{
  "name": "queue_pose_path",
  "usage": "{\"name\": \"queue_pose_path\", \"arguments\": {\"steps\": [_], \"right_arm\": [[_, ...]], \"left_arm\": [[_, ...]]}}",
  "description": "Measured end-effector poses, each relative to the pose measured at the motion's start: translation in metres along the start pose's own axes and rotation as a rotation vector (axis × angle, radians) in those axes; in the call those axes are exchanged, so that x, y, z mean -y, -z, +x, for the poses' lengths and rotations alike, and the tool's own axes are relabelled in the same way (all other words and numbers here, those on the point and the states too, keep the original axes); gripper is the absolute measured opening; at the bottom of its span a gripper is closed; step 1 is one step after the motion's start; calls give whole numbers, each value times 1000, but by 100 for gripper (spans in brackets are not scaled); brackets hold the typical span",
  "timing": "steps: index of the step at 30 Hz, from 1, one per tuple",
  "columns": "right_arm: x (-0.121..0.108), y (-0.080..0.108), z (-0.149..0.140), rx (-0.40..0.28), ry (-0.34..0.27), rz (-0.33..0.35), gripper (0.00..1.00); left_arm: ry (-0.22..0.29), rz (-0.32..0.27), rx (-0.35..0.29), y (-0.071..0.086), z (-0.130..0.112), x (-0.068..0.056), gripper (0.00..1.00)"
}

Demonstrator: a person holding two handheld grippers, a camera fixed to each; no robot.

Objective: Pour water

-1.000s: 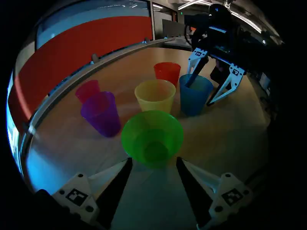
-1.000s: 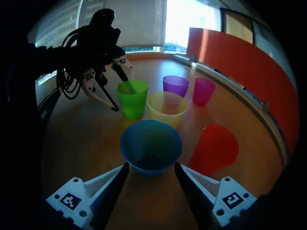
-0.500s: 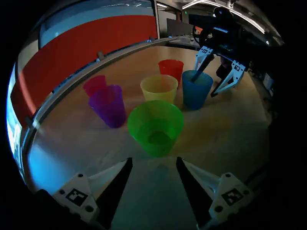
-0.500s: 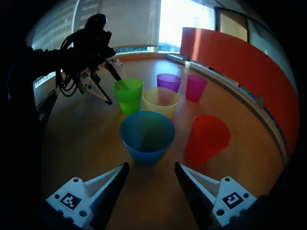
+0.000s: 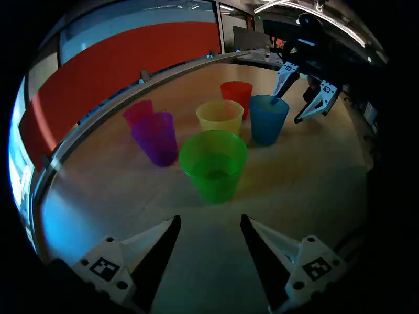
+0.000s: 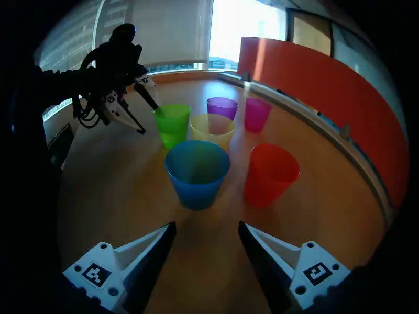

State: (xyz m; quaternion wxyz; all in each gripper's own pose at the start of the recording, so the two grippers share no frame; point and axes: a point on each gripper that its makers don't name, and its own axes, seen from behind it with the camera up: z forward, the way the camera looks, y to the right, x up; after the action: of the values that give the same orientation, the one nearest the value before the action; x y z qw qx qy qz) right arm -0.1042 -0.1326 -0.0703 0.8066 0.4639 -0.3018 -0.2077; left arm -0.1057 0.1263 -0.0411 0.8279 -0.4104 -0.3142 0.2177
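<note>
**Lower edge, both views.** The bodies of the left gripper (image 5: 209, 217) and right gripper (image 6: 206, 224) are cut off.

**Left gripper view.** The purple cup (image 5: 156, 137) covers part of the pink cup (image 5: 137, 110). The yellow cup (image 5: 220, 116) and blue cup (image 5: 268, 118) cover the lower wall of the red cup (image 5: 235, 93). The green cup (image 5: 213, 165) hides the yellow cup's base. One far finger (image 5: 283, 83) of the right gripper ends behind the blue cup's rim, so contact cannot be told.

**Right gripper view.** One finger (image 6: 147, 97) of the left gripper ends behind the green cup. The person (image 6: 52, 83) holding it is a featureless silhouette against the window (image 6: 230, 31).

**All cups.** Water level cannot be told.
</note>
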Motion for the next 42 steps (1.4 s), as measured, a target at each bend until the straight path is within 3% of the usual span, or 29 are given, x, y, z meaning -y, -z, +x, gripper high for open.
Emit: {"name": "queue_pose_path", "arguments": {"steps": [11, 17, 29, 42], "right_arm": [[-1, 7, -3, -1, -8, -23, 92], [-8, 12, -2, -13, -56, -58, 92], [-22, 27, -2, -33, -172, -177, 92], [-49, 46, -16, -22, -352, -356, 92]], "left_arm": [[5, 18, 0, 10, -2, 0, 84], [48, 57, -29, 17, 0, 7, 84], [124, 171, -118, 37, 8, 22, 84], [244, 356, -176, 63, -2, 57, 84]]}}
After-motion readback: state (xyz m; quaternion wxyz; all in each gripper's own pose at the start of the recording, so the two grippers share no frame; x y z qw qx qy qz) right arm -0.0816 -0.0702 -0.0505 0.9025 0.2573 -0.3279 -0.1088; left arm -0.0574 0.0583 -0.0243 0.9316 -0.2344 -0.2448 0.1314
